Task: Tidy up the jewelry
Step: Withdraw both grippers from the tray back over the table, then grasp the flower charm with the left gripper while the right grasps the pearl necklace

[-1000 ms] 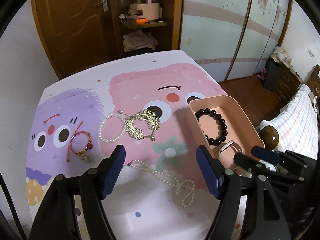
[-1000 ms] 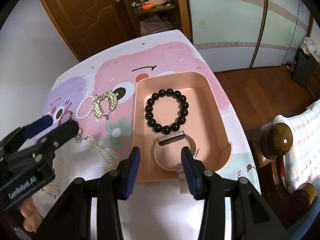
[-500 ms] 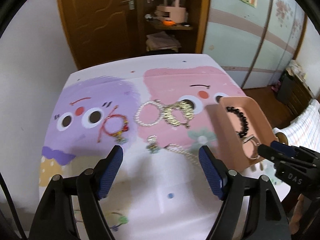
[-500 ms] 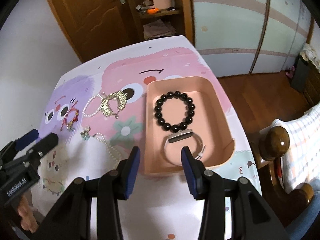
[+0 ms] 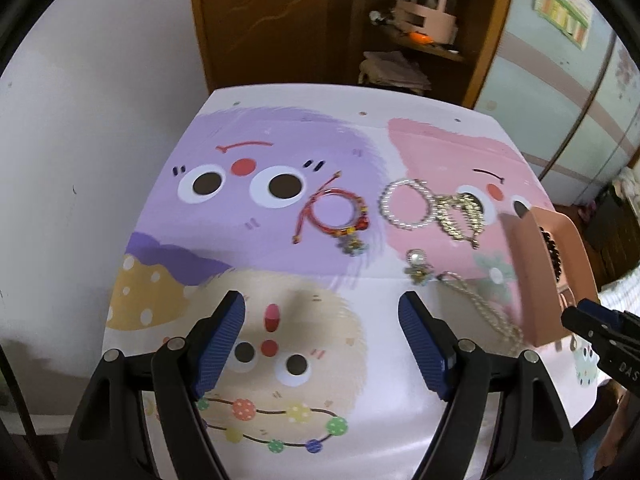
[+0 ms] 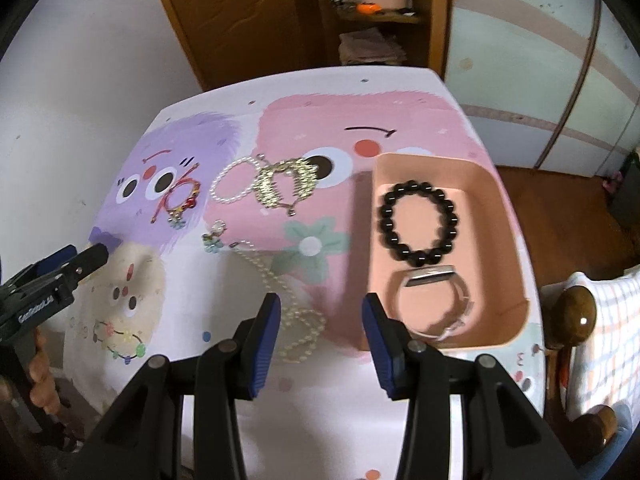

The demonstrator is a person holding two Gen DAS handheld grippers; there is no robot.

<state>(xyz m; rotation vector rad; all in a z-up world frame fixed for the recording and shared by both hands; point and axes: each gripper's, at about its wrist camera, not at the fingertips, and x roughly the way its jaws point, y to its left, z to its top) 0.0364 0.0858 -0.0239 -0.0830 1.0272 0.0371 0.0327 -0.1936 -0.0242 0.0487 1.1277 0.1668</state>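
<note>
The left gripper (image 5: 322,340) hangs above the near part of the table (image 5: 280,98), its two blue fingers spread wide with nothing between them. Under it lies only the printed cloth (a cream face with a painted bead chain). The jewelry is all ahead of this gripper. The red cord bracelet (image 5: 334,212) lies straight ahead and a little to the right. Further right is the pearl bracelet (image 5: 404,206), which touches the gold piece (image 5: 460,216) on its right side. A small flower charm (image 5: 418,266) lies nearer, ahead of the right finger, and the long pearl necklace (image 5: 484,308) runs from beside it toward the pink tray (image 5: 536,280), which stands at the far right of this view.

The right gripper (image 6: 320,330) is also parted and holds nothing. The near loops of the pearl necklace (image 6: 298,330) lie on the cloth just ahead of its left finger. The pink tray (image 6: 504,208) is ahead and to the right of this gripper. Inside the tray, the black bead bracelet (image 6: 418,222) lies in the far half, and the silver bangle (image 6: 434,300) lies in the near half, just beyond the right finger; the two seem to touch. The gold piece (image 6: 286,184), the pearl bracelet (image 6: 232,184) and the red cord bracelet (image 6: 180,198) lie ahead to the left, well apart from this gripper.
</note>
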